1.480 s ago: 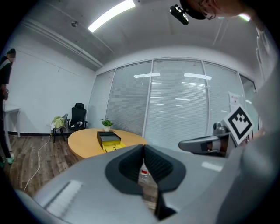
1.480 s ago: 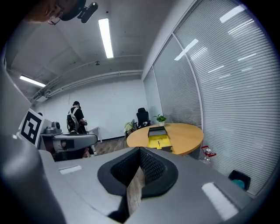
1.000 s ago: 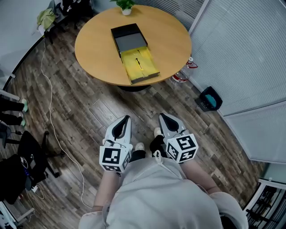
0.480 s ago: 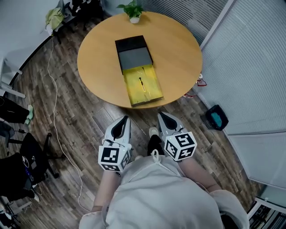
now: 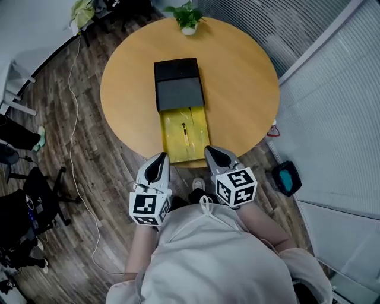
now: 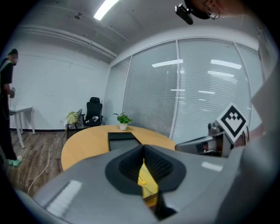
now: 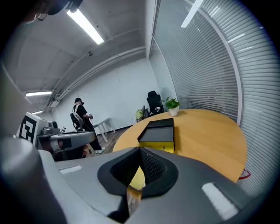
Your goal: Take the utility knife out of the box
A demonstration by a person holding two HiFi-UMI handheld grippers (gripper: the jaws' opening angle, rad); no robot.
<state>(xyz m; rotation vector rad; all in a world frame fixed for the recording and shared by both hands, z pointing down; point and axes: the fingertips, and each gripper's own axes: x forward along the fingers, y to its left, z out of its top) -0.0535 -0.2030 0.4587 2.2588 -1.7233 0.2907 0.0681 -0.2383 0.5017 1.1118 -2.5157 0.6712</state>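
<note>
An open box lies on the round wooden table (image 5: 237, 77): a black lid (image 5: 178, 86) at the far end and a yellow-lined tray (image 5: 197, 141) towards me. The utility knife (image 5: 184, 132), thin and dark, rests lengthwise in the yellow tray. My left gripper (image 5: 160, 156) and right gripper (image 5: 211, 150) hover side by side at the table's near edge, just short of the tray. Both are shut with nothing in them. In the left gripper view the lid (image 6: 122, 139) shows beyond the closed left gripper (image 6: 143, 148). The right gripper view shows the lid (image 7: 158, 133) past the right gripper (image 7: 140, 152).
A potted plant (image 5: 189, 18) stands at the table's far edge. A blinds-covered glass wall (image 5: 332, 107) runs along the right, with a blue-and-black object (image 5: 287, 178) on the floor beside it. A cable (image 5: 74, 148) and office chairs (image 5: 35, 202) are on the left. A person (image 7: 81, 120) stands further off.
The table and box have come much nearer in the head view. Both grippers have advanced from over the bare floor to the table's near edge, still shut.
</note>
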